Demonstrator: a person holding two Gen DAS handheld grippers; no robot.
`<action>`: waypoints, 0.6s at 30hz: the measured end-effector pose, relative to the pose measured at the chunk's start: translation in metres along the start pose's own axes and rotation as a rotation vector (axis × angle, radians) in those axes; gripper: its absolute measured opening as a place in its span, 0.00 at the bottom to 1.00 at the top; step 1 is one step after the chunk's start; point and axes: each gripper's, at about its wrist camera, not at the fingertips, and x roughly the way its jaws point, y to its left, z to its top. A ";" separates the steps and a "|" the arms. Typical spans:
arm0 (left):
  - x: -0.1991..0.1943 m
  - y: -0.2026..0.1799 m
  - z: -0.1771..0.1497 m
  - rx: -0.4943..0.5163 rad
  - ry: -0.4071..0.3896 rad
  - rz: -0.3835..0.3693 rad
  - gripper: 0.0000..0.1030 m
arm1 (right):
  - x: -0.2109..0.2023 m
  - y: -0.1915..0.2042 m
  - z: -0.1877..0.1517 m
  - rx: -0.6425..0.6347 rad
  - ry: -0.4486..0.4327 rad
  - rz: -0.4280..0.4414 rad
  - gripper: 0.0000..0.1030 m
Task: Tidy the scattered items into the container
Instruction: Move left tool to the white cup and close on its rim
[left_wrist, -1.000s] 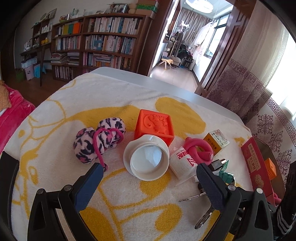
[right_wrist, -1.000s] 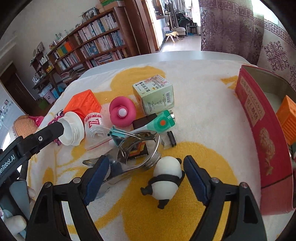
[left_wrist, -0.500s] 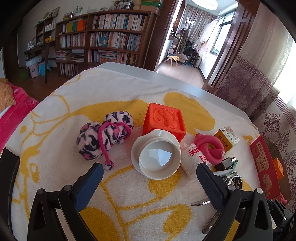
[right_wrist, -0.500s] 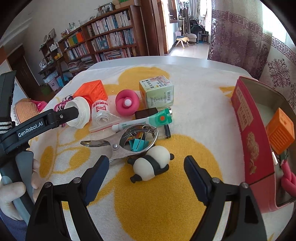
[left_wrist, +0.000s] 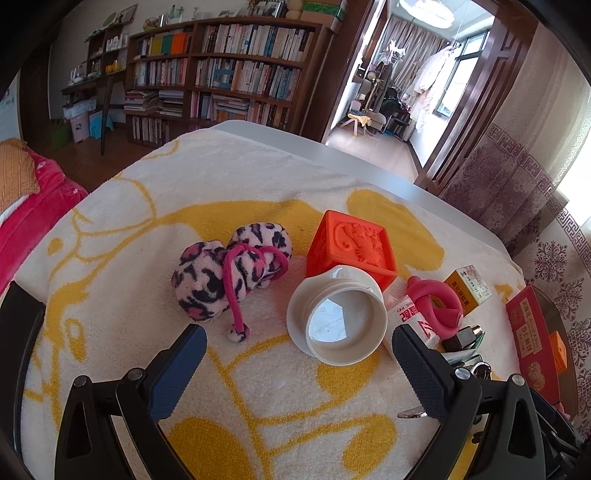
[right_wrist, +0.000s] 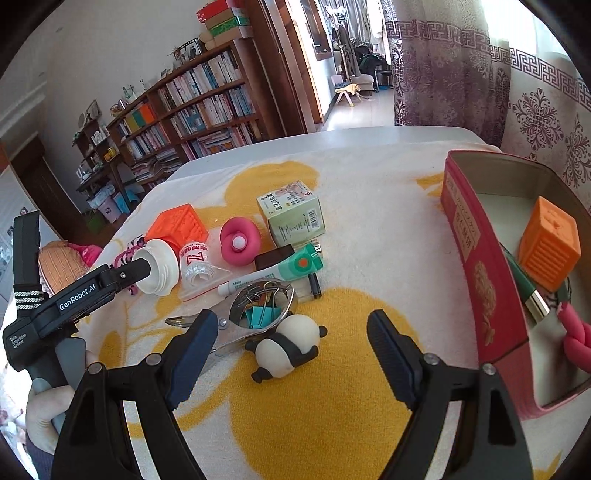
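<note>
Both the right gripper (right_wrist: 286, 352) and left gripper (left_wrist: 297, 369) are wide open holding nothing, the panda toy (right_wrist: 287, 349), white jar (left_wrist: 338, 319) and leopard plush (left_wrist: 229, 275) lie on the towel (left_wrist: 110, 229), and the red box (right_wrist: 480, 280) has only a few things, so most tidying is left.

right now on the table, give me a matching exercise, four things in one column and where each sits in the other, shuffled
Things:
1. panda toy
2. ribbed orange cube
3. leopard-print pouch
4. teal binder clip

Places:
A. inside the red box
B. within the loop of the metal clamp
C. on the towel, left of the white cup
D. on the towel ahead of the right gripper, between its open fingers

Pairs: 1-D, 2-A, 3-C, 4-B
</note>
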 end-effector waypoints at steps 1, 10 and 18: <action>0.000 0.000 0.000 0.001 -0.001 -0.004 0.99 | 0.002 0.000 0.000 0.006 0.004 -0.002 0.84; 0.005 -0.019 -0.004 0.081 -0.009 0.003 0.99 | 0.005 -0.006 0.000 0.050 0.008 0.004 0.84; 0.040 -0.030 0.002 0.133 0.054 0.058 0.99 | 0.007 0.001 -0.004 0.025 0.015 0.002 0.84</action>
